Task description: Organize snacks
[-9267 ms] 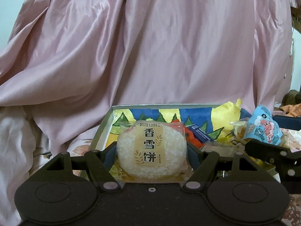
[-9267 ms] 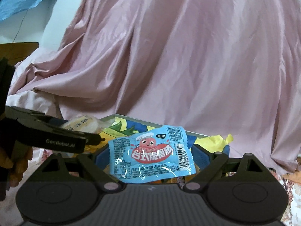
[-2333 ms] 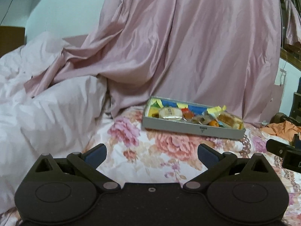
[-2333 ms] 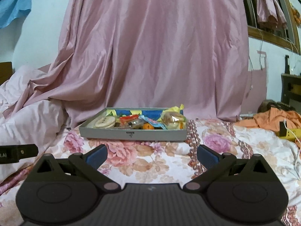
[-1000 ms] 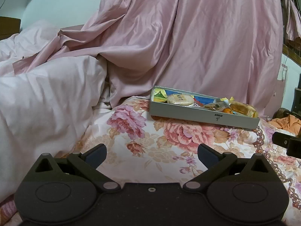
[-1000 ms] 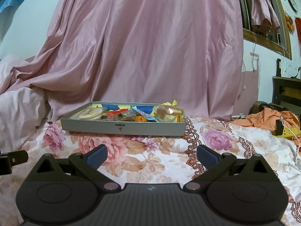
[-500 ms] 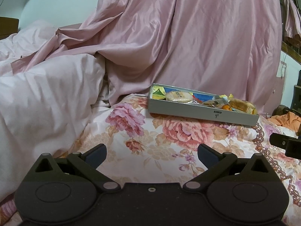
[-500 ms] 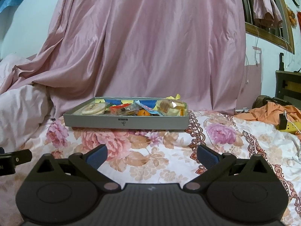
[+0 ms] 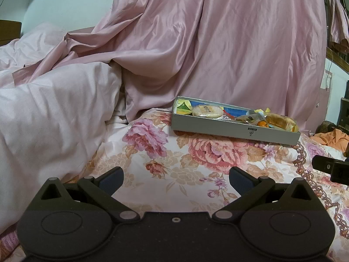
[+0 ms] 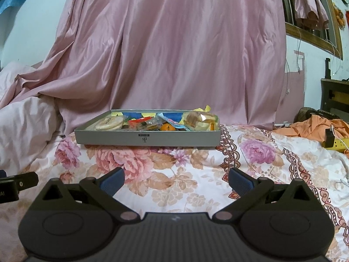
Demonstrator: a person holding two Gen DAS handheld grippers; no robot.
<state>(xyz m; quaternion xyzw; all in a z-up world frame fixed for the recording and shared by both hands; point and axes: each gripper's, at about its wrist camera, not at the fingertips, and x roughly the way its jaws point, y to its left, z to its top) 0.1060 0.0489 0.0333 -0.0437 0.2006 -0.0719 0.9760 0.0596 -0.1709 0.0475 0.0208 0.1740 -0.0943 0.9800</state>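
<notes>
A shallow grey box (image 9: 235,130) (image 10: 148,138) rests on the floral bedspread (image 9: 196,163) (image 10: 196,174) and holds several wrapped snacks. Inside lie a round rice cracker (image 9: 206,111) (image 10: 108,123), a small orange (image 10: 167,127), a blue packet (image 10: 171,120) and a wrapped cake (image 9: 281,120) (image 10: 199,120). My left gripper (image 9: 176,178) is open and empty, low over the bedspread, well short of the box. My right gripper (image 10: 176,179) is likewise open and empty, facing the box's front wall from a distance.
A pink satin curtain (image 10: 174,54) hangs behind the box. A pale quilt (image 9: 50,113) is piled at the left. Orange cloth (image 10: 316,126) and a yellow power strip (image 10: 337,143) lie at the right. The other gripper's tip (image 9: 329,167) shows at the right edge.
Both grippers once held a snack over the box; now both are empty and drawn back. Over the last second the view has barely shifted, the box looming slightly nearer.
</notes>
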